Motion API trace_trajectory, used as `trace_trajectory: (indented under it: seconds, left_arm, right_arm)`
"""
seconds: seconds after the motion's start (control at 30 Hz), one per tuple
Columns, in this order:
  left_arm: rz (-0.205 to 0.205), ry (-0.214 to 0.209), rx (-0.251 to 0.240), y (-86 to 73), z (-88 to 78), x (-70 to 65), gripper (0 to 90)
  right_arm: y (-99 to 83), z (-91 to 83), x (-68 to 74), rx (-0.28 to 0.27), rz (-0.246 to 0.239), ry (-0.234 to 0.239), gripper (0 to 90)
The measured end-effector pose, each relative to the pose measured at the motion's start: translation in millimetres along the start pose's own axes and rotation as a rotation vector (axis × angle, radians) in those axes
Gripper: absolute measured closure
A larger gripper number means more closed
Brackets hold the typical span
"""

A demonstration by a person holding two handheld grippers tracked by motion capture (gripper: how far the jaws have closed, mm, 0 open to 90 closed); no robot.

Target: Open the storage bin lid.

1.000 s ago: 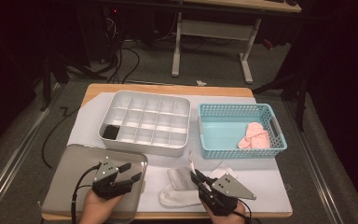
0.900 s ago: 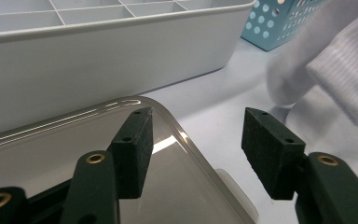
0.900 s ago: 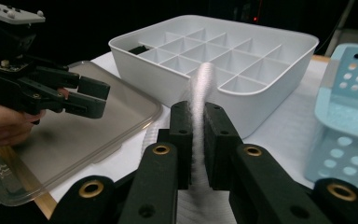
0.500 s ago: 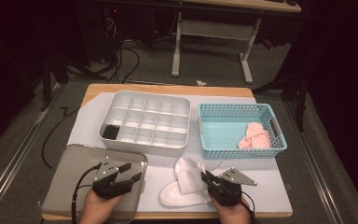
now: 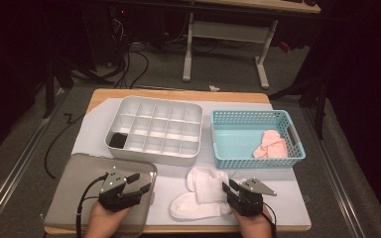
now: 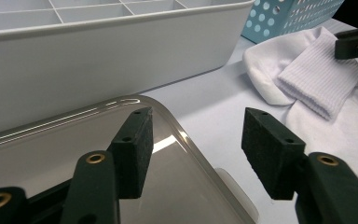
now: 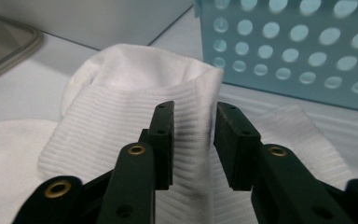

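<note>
White socks (image 5: 203,196) lie in a heap on the pale mat near the front edge, one ribbed cuff folded over on top. My right gripper (image 5: 228,187) sits low at the heap's right side. In the right gripper view its jaws (image 7: 193,135) stand apart on either side of the ribbed cuff (image 7: 121,93); they have just been opening and the pads no longer pinch the cloth. My left gripper (image 5: 139,182) hovers open and empty over the corner of a grey tray (image 5: 74,183). From the left gripper (image 6: 198,140) the socks (image 6: 321,84) lie to the right.
A white divided organizer (image 5: 154,154) stands behind the tray, a black item (image 5: 117,141) in its front-left cell. A teal perforated basket (image 5: 258,159) at the right holds pink socks (image 5: 272,145). The basket wall (image 7: 298,46) rises close behind the right gripper.
The right gripper has come down and to the right with the sock cuff, and its jaws have parted. The cuff now lies folded over the heap. The left gripper has kept still.
</note>
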State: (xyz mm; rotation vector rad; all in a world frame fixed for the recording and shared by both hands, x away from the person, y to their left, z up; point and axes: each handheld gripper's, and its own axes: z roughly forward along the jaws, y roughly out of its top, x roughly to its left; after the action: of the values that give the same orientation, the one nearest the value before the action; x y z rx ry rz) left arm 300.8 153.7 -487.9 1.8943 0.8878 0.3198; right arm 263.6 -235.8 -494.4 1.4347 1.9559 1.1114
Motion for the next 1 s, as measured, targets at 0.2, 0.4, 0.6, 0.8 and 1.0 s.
trace_trajectory:
  seconds: [0.2, 0.4, 0.6, 0.8, 1.0]
  left_arm:
    - [0.004, -0.007, 0.0, 0.0, 1.5, -2.7, 43.7]
    - [0.016, -0.016, 0.012, 0.1, 4.6, -6.4, 43.8]
    - [0.011, -0.012, 0.011, -0.5, 4.4, -5.0, 43.8]
    - [0.01, -0.01, 0.01, -0.7, 3.0, -3.1, 43.8]
    - [0.008, -0.012, 0.01, -0.4, 3.0, -2.7, 43.8]
  right_arm:
    - [11.8, -15.8, 6.7, -0.053, -0.047, -0.028, 60.0]
    - [14.6, -13.8, 35.0, -0.031, -0.127, 0.039, 61.9]
    - [4.5, 5.5, 59.2, 0.056, -0.198, 0.096, 58.0]
    - [-3.4, 23.9, 70.8, 0.128, -0.24, 0.104, 57.3]
    - [-4.9, 27.8, 70.1, 0.133, -0.235, 0.087, 70.6]
